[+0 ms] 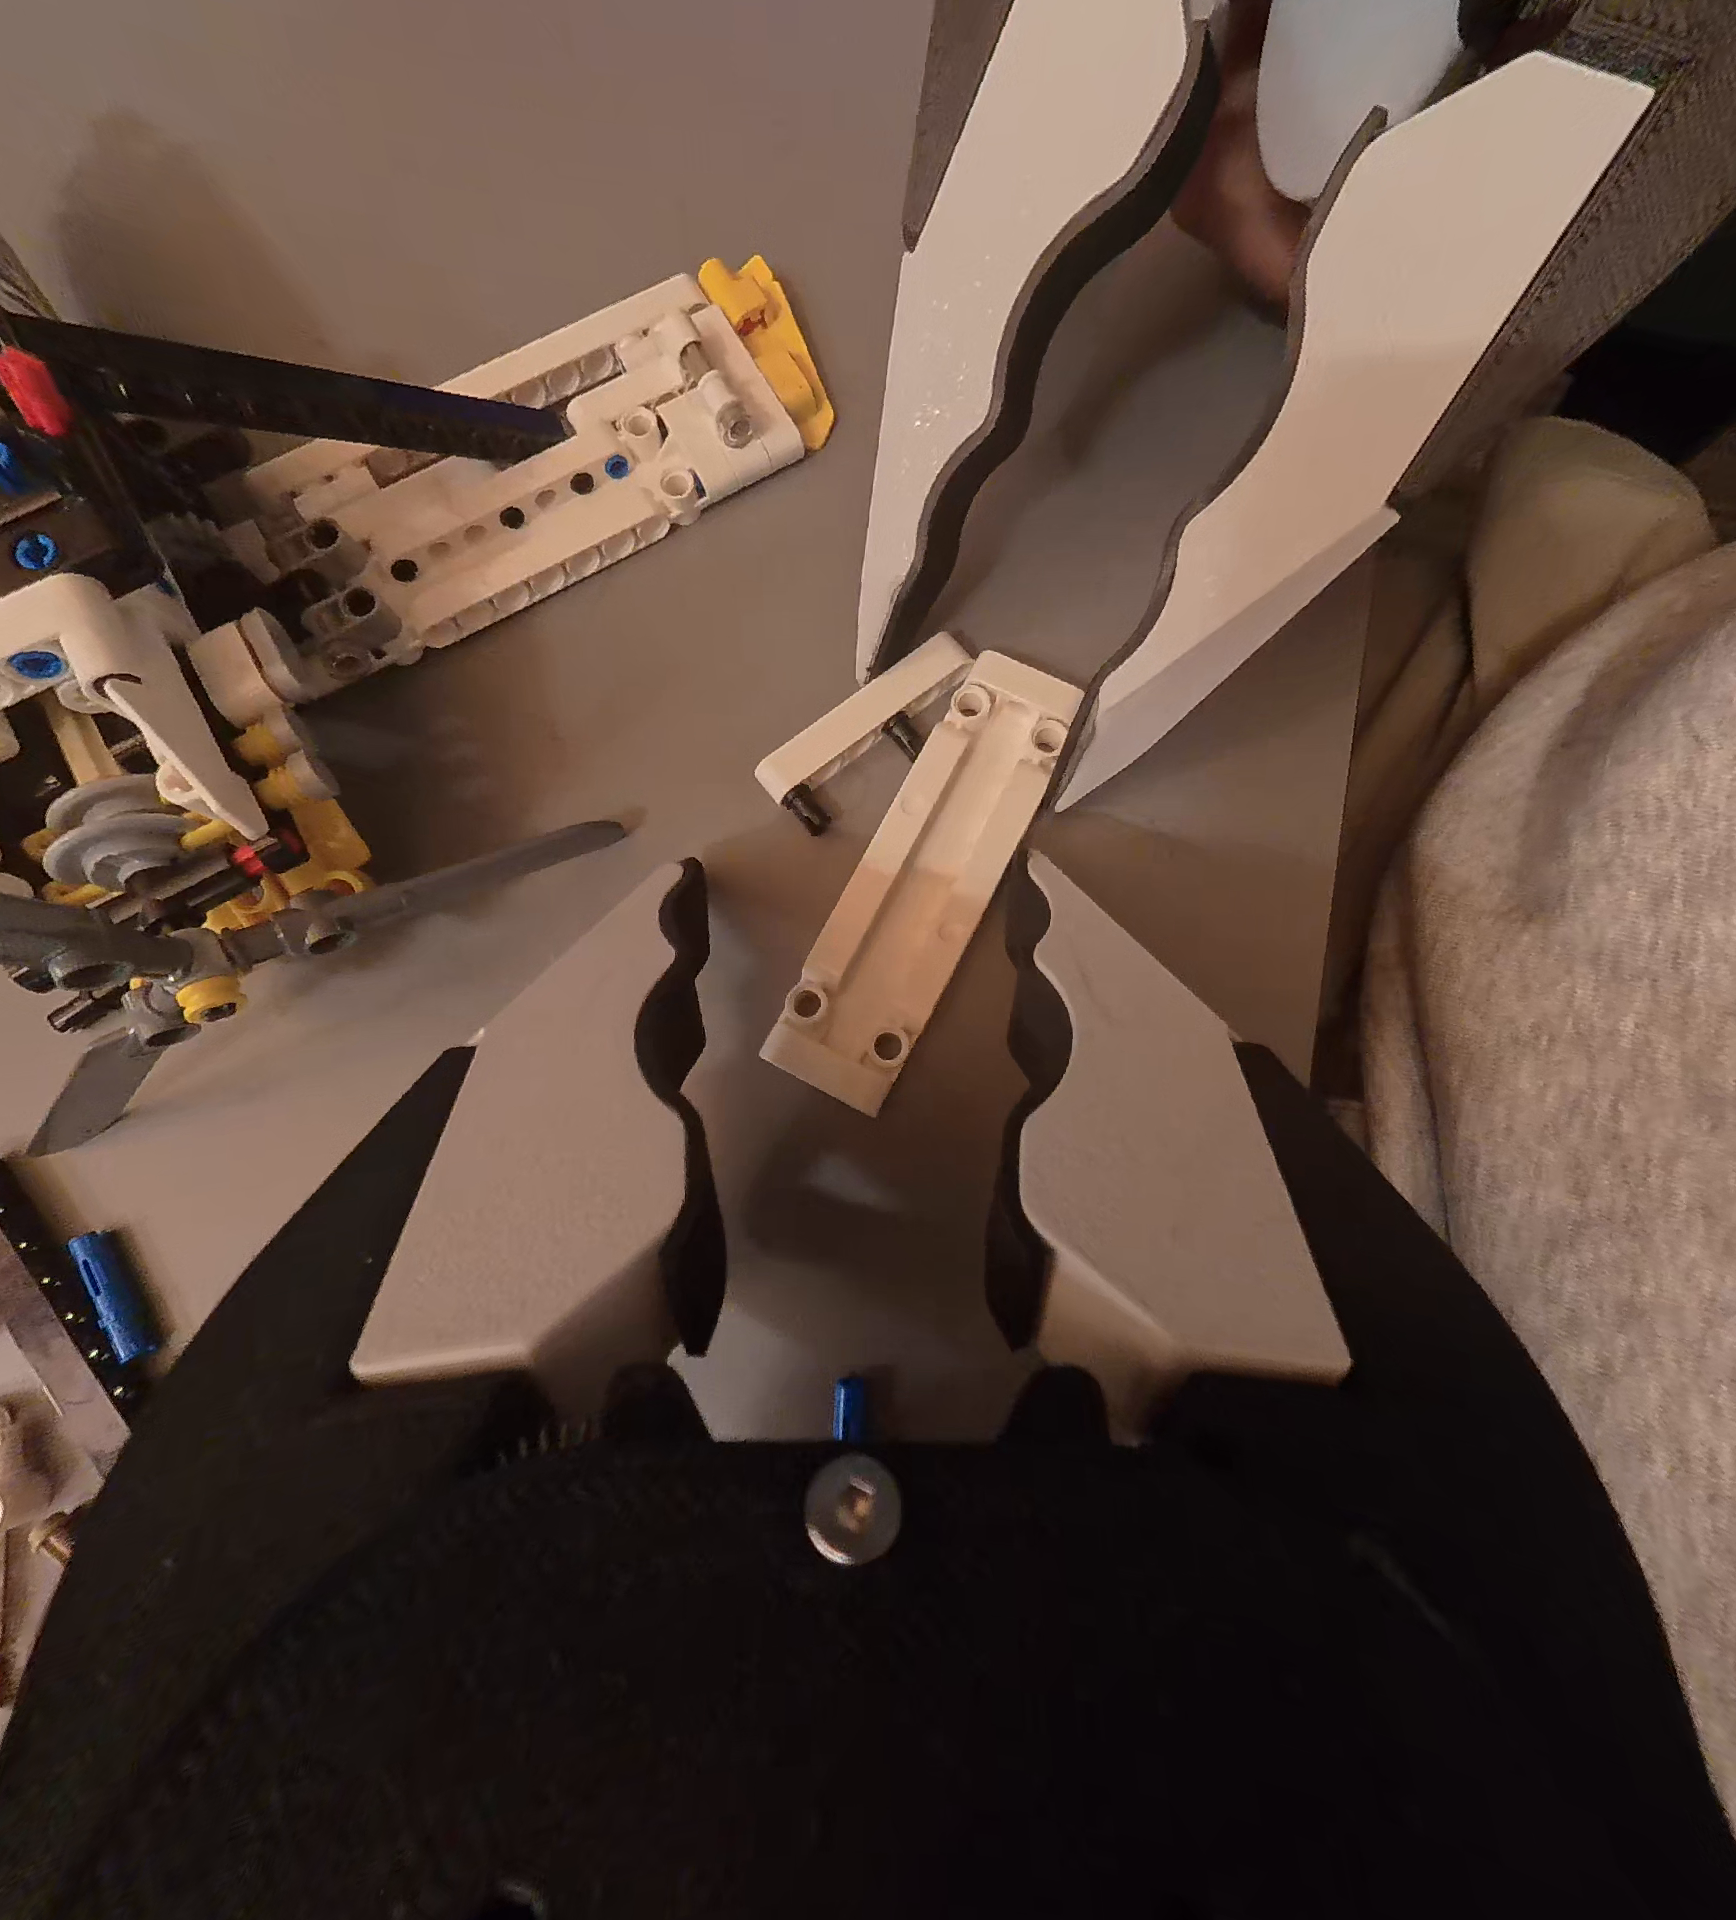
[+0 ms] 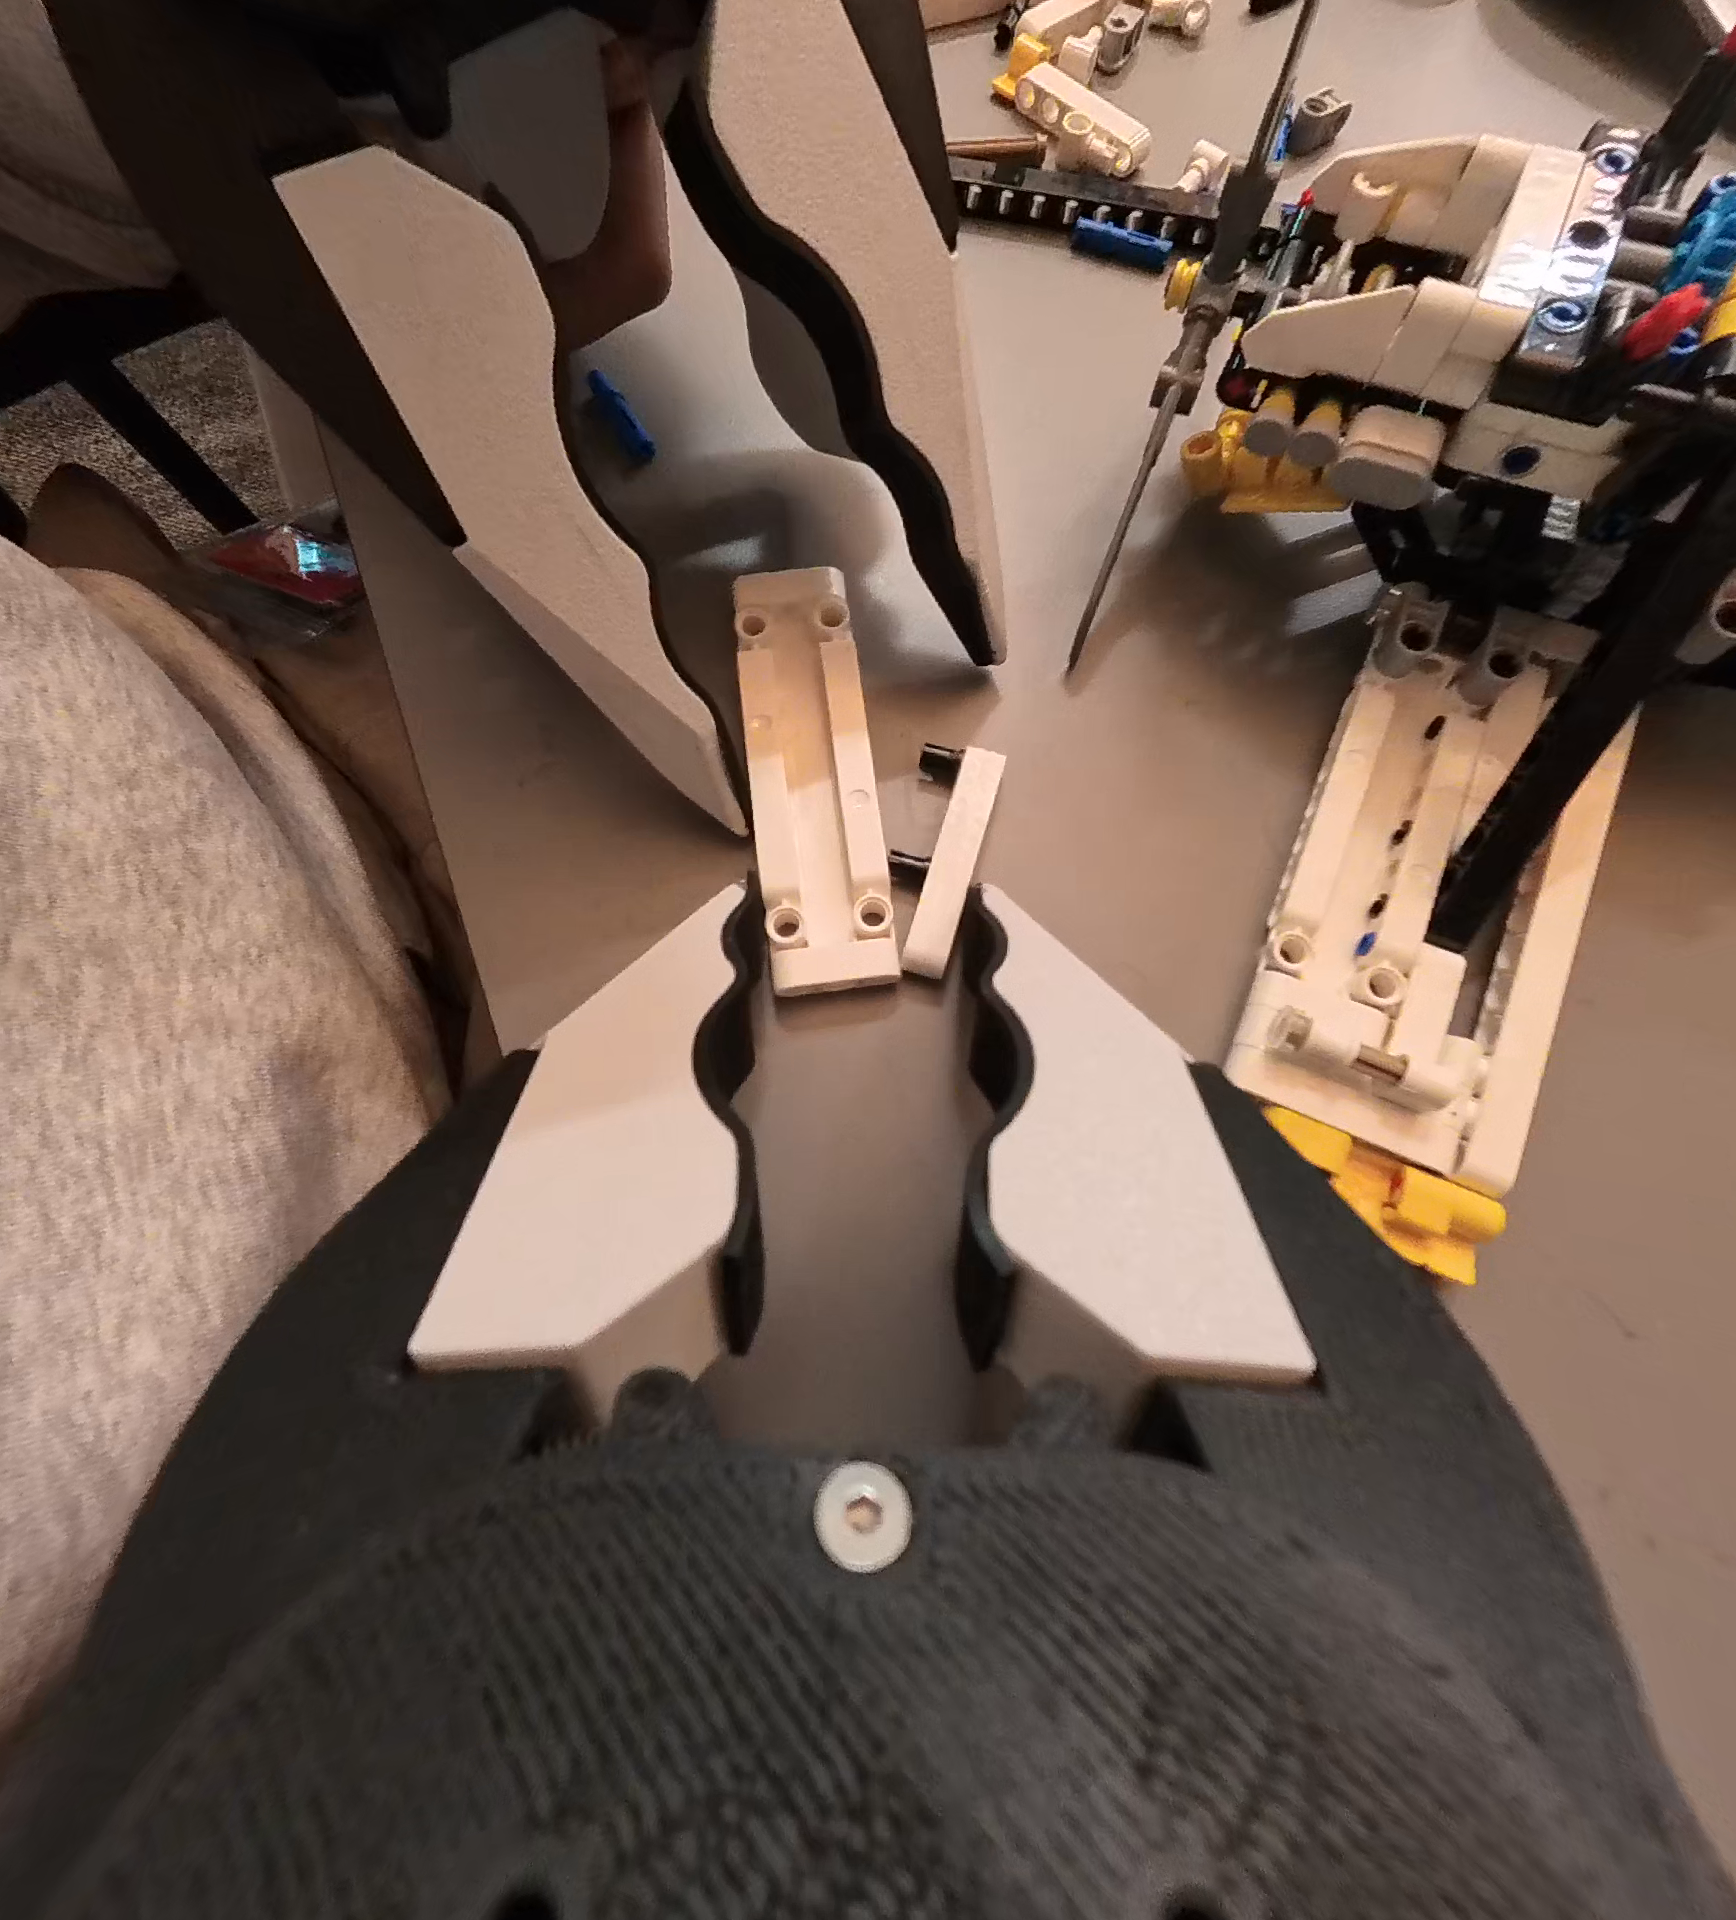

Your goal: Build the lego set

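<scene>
Left gripper (image 1: 859,914): jaws spread wide, holding nothing; its tips flank the near end of the white panel without closing on it.
Right gripper (image 2: 859,940): jaws also wide apart, gripping nothing; the panel's end and the beam's end sit just between its tips.
White panel (image 1: 916,878): one long flat piece lying on the grey table (image 1: 428,156), between the two facing grippers.
White beam (image 1: 859,717): one narrow piece at the panel's 10 o'clock in the left wrist view, with two black pins sticking out toward the panel; the two pieces meet at one end and splay apart at the other.
Lego model (image 2: 1466,343): one partly built white, black and yellow assembly at 2 o'clock in the right wrist view, well apart from the panel.
Open room: bare table lies between panel and model.
Table edge: runs close beside the panel at 3 o'clock in the left wrist view, with a person's grey clothing (image 1: 1622,1039) just past it.
Loose blue pins: two near the left gripper at 8 o'clock (image 1: 111,1294); one between its fingers' bases.
</scene>
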`<state>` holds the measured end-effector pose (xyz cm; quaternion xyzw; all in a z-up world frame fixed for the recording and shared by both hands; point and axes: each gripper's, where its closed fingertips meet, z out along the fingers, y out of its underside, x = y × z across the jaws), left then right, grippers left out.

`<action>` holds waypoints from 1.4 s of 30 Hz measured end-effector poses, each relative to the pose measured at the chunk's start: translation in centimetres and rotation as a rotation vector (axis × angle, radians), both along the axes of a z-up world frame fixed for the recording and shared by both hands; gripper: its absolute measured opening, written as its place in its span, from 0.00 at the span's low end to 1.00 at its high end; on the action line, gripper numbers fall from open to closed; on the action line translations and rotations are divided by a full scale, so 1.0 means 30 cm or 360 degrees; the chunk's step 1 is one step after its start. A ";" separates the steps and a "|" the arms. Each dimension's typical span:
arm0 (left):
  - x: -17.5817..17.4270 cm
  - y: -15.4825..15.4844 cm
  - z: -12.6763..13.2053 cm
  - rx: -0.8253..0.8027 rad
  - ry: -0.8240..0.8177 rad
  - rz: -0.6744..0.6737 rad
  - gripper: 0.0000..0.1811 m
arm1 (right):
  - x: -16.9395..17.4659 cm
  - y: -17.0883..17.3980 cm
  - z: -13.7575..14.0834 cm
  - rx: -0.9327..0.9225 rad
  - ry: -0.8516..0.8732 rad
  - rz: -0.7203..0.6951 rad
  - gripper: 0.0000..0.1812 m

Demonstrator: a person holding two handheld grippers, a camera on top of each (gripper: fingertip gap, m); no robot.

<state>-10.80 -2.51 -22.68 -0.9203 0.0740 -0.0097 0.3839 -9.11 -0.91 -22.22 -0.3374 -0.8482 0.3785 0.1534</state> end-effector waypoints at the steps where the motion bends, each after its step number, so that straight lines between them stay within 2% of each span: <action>1: -0.001 -0.002 0.000 -0.0001 -0.0002 0.0002 0.33 | 0.001 0.000 0.000 -0.0001 -0.0002 -0.0003 0.21; 8: -0.037 -0.032 0.001 0.0005 0.0011 0.0047 0.33 | 0.031 -0.009 0.000 0.0009 -0.0011 -0.0017 0.22; 12: -0.070 -0.044 0.007 0.0032 0.0105 0.0114 0.28 | 0.059 -0.030 0.000 0.0023 -0.0040 0.0000 0.19; 19: -0.072 -0.079 0.019 0.0068 0.0120 0.0124 0.26 | 0.096 -0.068 -0.001 0.0052 -0.0051 0.0058 0.22; 22: -0.037 -0.086 0.040 0.0124 0.0008 0.0077 0.28 | 0.089 -0.040 0.001 0.0068 -0.0023 0.0034 0.26; 26: 0.010 -0.071 0.067 0.0192 -0.0133 0.0069 0.36 | 0.055 0.008 0.006 0.0021 0.0003 -0.0049 0.31; 31: 0.024 -0.039 0.051 0.0156 -0.0003 0.0158 0.39 | 0.020 0.009 0.000 0.0002 0.0018 0.0002 0.35; 36: 0.043 -0.039 0.010 0.0040 0.0099 0.0100 0.34 | 0.002 -0.009 -0.001 -0.0022 -0.0018 0.0110 0.31; 38: 0.047 -0.042 0.010 0.0036 0.0086 0.0089 0.30 | -0.006 -0.011 -0.001 -0.0004 -0.0006 0.0124 0.26; 42: 0.051 -0.062 0.005 0.0012 0.0005 0.0078 0.26 | -0.006 -0.013 -0.001 -0.0017 -0.0001 0.0136 0.26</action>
